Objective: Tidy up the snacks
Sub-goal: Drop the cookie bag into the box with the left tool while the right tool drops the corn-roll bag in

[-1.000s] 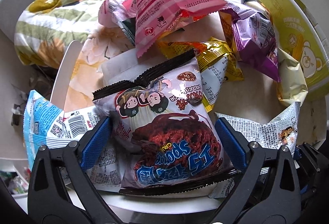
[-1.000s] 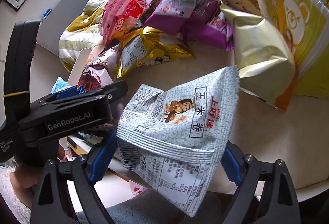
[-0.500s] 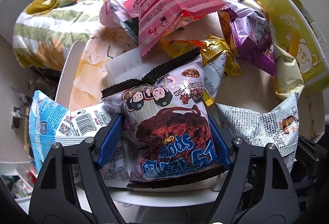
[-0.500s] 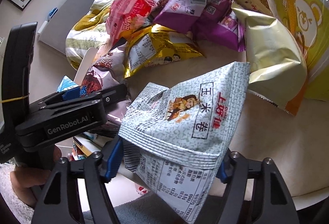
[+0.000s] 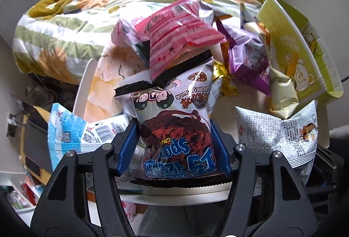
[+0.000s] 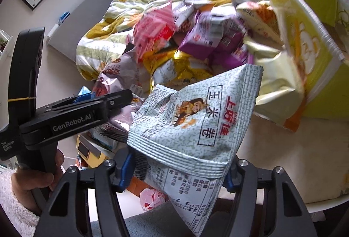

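Observation:
My left gripper (image 5: 174, 143) is shut on a chocolate snack bag (image 5: 174, 119) with a black crimped top and cartoon monkeys, held upright above the table's near edge. My right gripper (image 6: 177, 169) is shut on a grey-white patterned snack bag (image 6: 196, 119) with red Chinese letters. That bag also shows at the right of the left wrist view (image 5: 281, 134). The left gripper's black body (image 6: 65, 119) shows at the left of the right wrist view.
A pile of snack bags lies on the round white table (image 6: 294, 149): pink (image 5: 174, 34), purple (image 5: 246, 56), gold (image 6: 174, 71), pale yellow (image 5: 281, 93). A yellow-green bear box (image 5: 294, 51) stands at the right. A blue-white bag (image 5: 72, 132) lies left. A floral quilt (image 5: 76, 8) is behind.
Both grippers' jaws have closed in on their bags and lifted them up and back from the pile. The view has pulled away from the table.

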A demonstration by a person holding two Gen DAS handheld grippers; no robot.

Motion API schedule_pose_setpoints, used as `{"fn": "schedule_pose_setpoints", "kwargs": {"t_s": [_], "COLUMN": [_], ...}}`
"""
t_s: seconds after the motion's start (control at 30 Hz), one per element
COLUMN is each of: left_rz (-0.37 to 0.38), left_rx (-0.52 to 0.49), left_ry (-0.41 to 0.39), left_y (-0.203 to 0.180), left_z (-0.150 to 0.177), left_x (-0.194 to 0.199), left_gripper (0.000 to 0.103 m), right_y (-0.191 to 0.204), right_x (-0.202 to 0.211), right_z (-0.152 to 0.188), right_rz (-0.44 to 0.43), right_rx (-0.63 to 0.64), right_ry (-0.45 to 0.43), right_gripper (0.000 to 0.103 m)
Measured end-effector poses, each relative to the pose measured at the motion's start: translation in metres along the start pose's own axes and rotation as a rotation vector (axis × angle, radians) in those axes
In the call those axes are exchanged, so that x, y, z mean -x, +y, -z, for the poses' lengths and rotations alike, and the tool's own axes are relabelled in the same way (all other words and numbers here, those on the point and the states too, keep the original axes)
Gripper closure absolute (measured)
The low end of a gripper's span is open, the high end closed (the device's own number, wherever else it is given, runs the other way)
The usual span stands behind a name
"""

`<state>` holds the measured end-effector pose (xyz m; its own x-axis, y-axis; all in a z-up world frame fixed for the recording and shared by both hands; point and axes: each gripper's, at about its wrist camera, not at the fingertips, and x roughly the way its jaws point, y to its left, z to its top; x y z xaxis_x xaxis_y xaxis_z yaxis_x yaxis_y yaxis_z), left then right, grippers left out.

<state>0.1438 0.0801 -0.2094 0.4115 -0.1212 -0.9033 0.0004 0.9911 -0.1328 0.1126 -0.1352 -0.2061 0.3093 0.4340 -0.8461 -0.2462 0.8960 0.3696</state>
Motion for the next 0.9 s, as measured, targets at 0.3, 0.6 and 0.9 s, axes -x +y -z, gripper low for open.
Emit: {"fn": "schedule_pose_setpoints", "kwargs": {"t_s": [0.3,0.6,0.9], "left_rz": [0.084,0.176,0.257], "left_rx": [-0.027,-0.160,-0.179], "left_ry": [-0.105,-0.225,-0.242], "left_y": [-0.006,-0.080,-0.196], "left_z": [-0.034,-0.107,-0.178], "left_x": [0.050,0.084,0.067], "left_gripper": [0.044,0.044,0.044], "right_y": [-0.005,-0.044,-0.135], "right_x": [0.060,0.139,0.181], "right_z": [-0.010,-0.067,-0.125], "right_rz": [0.046,0.155,0.263], "right_rx": [-0.023,-0.082,-0.107], "right_ry": [-0.111,-0.259,-0.292], "right_gripper": [0.045,0.045,0.045]}}
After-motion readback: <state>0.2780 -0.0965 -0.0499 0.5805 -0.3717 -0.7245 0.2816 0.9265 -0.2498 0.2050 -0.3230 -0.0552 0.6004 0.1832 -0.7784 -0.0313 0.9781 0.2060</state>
